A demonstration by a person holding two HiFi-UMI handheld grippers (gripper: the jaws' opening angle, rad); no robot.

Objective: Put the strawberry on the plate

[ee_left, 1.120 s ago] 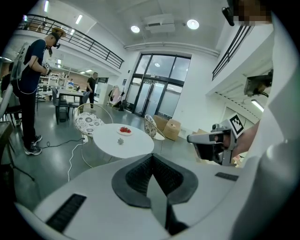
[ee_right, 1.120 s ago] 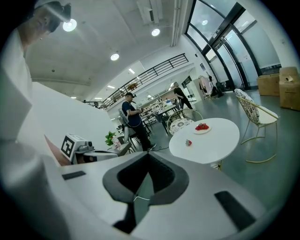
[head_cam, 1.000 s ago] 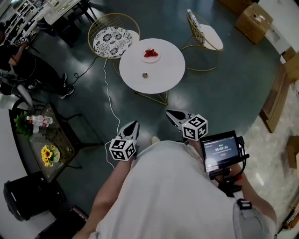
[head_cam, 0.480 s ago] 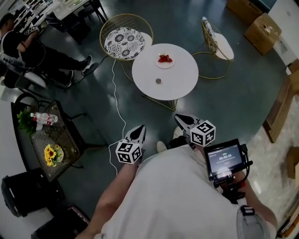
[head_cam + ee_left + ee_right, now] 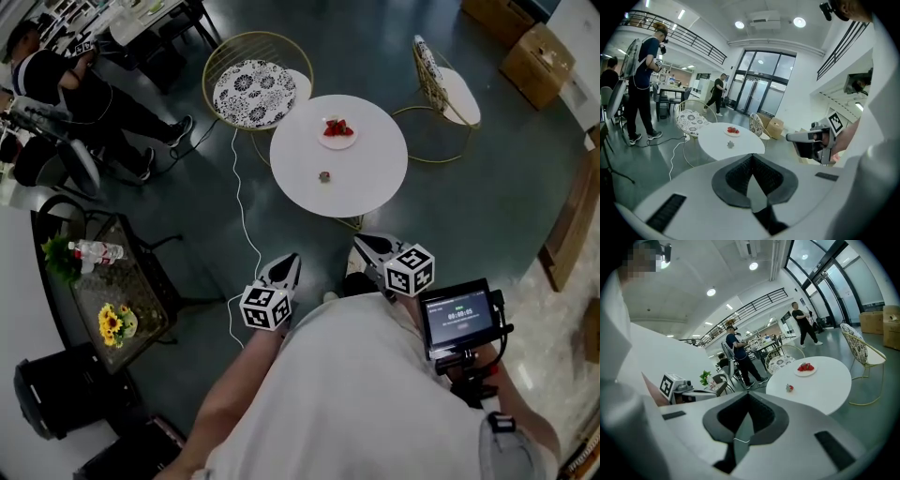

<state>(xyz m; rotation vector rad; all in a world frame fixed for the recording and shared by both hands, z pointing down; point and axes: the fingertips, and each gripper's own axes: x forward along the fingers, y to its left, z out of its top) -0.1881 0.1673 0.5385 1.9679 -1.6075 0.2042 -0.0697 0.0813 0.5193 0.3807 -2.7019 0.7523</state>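
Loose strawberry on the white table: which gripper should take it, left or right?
Right, marginally. Both are shut, empty and short of the table, but the right gripper sits a little nearer the strawberry and the plate than the left gripper.

Head view steeply down, gripper views forward, all sharing the distant table [image 5: 367,167]

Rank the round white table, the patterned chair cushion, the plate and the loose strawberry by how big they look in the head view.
Largest to smallest:
1. round white table
2. patterned chair cushion
3. plate
4. loose strawberry
All four lie at a similar distance from the camera, so the order looks safe.
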